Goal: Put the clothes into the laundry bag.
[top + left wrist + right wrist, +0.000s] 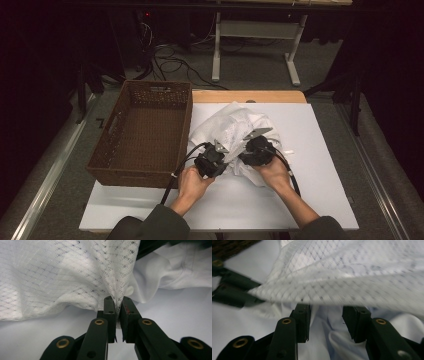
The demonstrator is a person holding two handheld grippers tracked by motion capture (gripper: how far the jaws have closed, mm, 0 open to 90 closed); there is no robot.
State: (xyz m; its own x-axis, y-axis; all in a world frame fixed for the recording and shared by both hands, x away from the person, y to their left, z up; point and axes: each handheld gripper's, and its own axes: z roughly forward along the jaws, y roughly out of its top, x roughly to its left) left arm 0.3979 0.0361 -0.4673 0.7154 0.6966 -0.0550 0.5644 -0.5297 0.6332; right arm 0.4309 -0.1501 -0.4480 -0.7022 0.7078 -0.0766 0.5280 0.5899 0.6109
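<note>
The white garment, one crumpled heap on the bench just beside the single wicker basket, looks light, limp and prone to sag, with an open-mesh layer that could snag. The left gripper has its jaws pinched on a gathered fold of that mesh (a sound hold). The right gripper stands with jaws apart around plain cloth, not pressing it.

Both forearms reached in side by side. The left gripper had its jaws pinched tight on a fold of the white mesh cloth. The right gripper stood just beside it, jaws parted around cloth without pressing.
</note>
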